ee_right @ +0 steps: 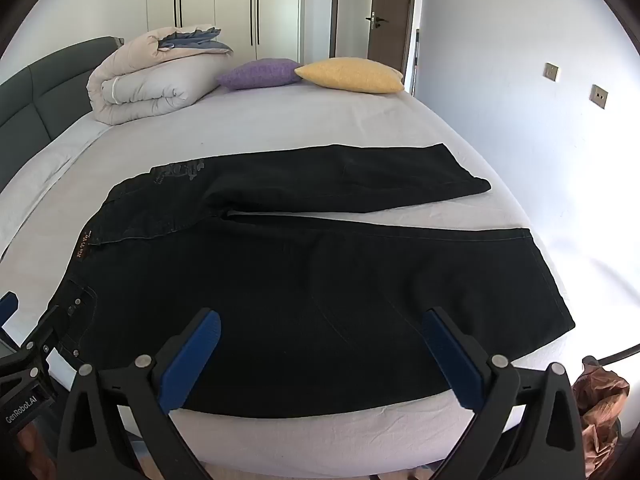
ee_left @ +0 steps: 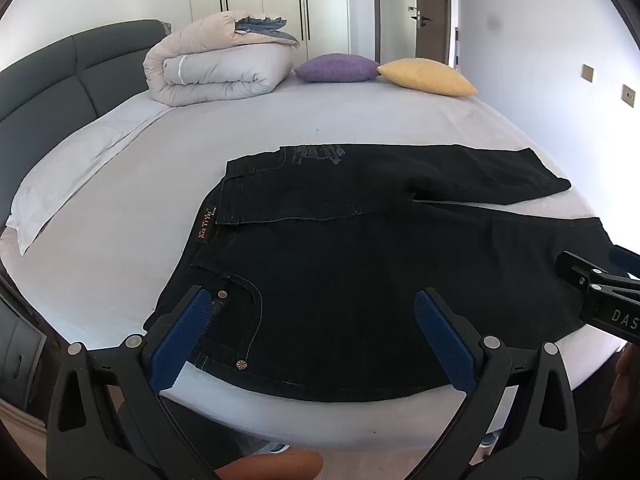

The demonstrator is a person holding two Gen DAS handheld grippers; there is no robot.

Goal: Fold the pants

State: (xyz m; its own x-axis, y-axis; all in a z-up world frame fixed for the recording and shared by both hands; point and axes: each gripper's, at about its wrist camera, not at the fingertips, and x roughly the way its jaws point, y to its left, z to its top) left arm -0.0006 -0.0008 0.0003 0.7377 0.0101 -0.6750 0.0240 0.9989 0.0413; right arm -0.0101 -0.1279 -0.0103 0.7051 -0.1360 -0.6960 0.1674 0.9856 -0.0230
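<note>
A: Where do the pants (ee_right: 304,300) lie?

B: Flat on the bed (ee_right: 304,120), waistband to the left, legs running right. The far leg (ee_right: 340,178) angles away from the near leg (ee_right: 420,280), leaving a wedge of sheet between them. A tan label (ee_left: 206,229) marks the waistband.

A: And the grippers?

B: The left gripper (ee_left: 314,332) hovers at the near edge over the front pocket (ee_left: 236,320), jaws spread, holding nothing. The right gripper (ee_right: 320,350) hovers over the near leg, jaws likewise spread and empty.

A: What else is on the bed?

B: A rolled duvet (ee_left: 216,68), a purple pillow (ee_left: 338,68) and a yellow pillow (ee_left: 428,77) sit at the far side, well apart from the pants.
</note>
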